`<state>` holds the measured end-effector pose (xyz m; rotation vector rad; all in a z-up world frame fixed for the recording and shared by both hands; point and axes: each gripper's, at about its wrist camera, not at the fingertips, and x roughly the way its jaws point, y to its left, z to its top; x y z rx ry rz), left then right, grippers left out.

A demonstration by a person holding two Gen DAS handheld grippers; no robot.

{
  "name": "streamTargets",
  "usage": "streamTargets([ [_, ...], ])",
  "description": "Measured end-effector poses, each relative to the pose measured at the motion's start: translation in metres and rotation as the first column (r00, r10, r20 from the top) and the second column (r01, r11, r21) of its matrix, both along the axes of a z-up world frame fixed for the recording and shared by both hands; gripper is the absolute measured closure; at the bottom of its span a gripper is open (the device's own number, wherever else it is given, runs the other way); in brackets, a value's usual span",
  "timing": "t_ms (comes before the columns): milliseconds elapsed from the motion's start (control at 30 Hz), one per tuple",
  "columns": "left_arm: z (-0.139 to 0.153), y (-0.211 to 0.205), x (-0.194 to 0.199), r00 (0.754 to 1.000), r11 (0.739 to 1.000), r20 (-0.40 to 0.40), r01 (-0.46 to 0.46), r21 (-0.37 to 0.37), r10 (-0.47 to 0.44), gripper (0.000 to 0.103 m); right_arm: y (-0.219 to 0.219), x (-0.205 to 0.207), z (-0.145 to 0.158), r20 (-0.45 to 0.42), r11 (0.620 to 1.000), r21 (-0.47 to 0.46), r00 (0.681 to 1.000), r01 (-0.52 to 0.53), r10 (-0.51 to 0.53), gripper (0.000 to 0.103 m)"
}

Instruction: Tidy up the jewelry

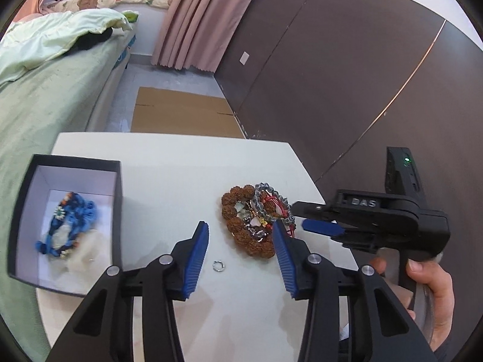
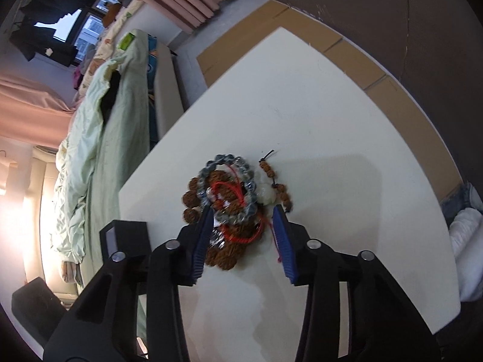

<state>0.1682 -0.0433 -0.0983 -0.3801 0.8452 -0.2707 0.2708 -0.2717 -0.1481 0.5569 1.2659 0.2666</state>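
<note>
Straddling the tangled bracelet heap [image 2: 229, 208] on the bench [image 2: 332, 138], the right hand-held gripper [image 2: 241, 211] gapes wide; the left hand-held gripper [image 1: 241, 229], also wide, hovers near. Beads look light, floppy, snaggy: pinch the grey bracelet [image 2: 250, 181] by its rim.

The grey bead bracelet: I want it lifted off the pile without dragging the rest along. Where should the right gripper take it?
Probably the far arc of the grey bead bracelet, from above. It lies flat on top of the brown seed-bead bracelet, and red cord crosses its middle and near side. The right gripper, open, already straddles the near arc. The cord may still snag.
</note>
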Motion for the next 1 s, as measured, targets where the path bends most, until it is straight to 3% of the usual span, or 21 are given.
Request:
streamTargets([
  [133,-0.009,-0.003,0.011,1.000,1.000,-0.016,-0.006,-0.003,0.006,0.062,-0.001,0.010,-0.014,-0.043,1.000,0.006,0.999,0.011,-0.011,0.077],
  [200,-0.011,-0.003,0.015,1.000,1.000,-0.022,-0.008,-0.002,0.008,0.062,-0.003,0.011,-0.014,-0.043,1.000,0.002,0.999,0.017,-0.017,0.089],
  [267,-0.014,-0.005,0.019,1.000,1.000,-0.029,-0.007,-0.002,0.007,0.062,-0.008,0.010,-0.010,-0.032,1.000,0.018,0.999,0.023,-0.022,0.092],
  [733,-0.042,-0.018,0.041,0.994,1.000,-0.111,0.012,-0.014,-0.014,0.062,-0.010,-0.013,0.055,0.185,0.995,0.100,0.983,-0.019,0.000,0.092],
  [1000,-0.062,-0.029,0.057,0.987,1.000,-0.160,-0.003,0.001,0.003,0.064,-0.013,-0.010,0.056,0.180,0.992,0.127,0.983,0.004,-0.027,0.093],
])
